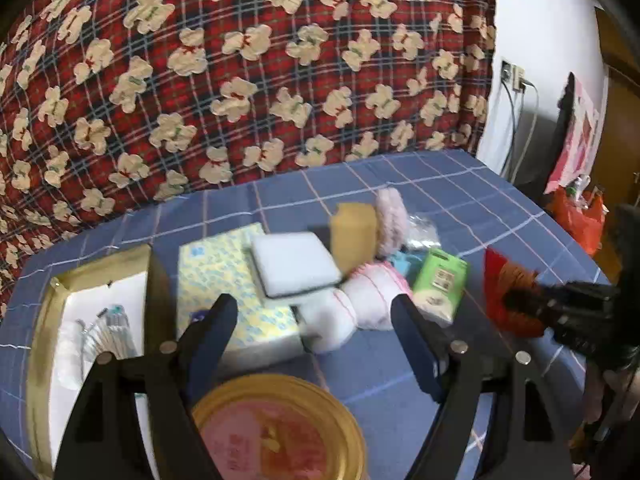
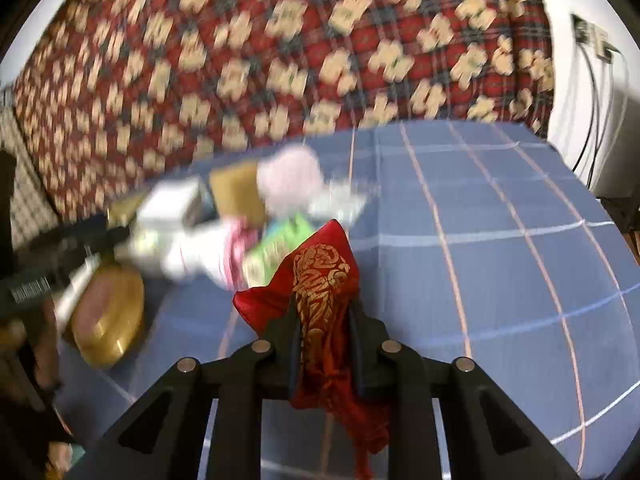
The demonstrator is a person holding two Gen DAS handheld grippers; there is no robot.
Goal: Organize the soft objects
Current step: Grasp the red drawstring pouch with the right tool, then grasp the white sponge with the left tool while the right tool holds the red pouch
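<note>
Gold-rimmed box [image 1: 44, 320] at far left on the blue checked surface [image 1: 500, 216]. Yellow patterned pack [image 1: 224, 280], white pad [image 1: 292, 264]. Left claw [image 1: 316, 312] released, above a round gold tin [image 1: 280, 428]. Green packet [image 1: 440, 280]. Red gold-printed pouch [image 2: 320, 280], clenched in the right claw [image 2: 322, 320].

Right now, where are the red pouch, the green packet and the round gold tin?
red pouch [image 2: 320, 280], right wrist view, on its gold print.
green packet [image 1: 440, 280], left wrist view, on its front face.
round gold tin [image 1: 276, 432], left wrist view, on its pink lid.
</note>
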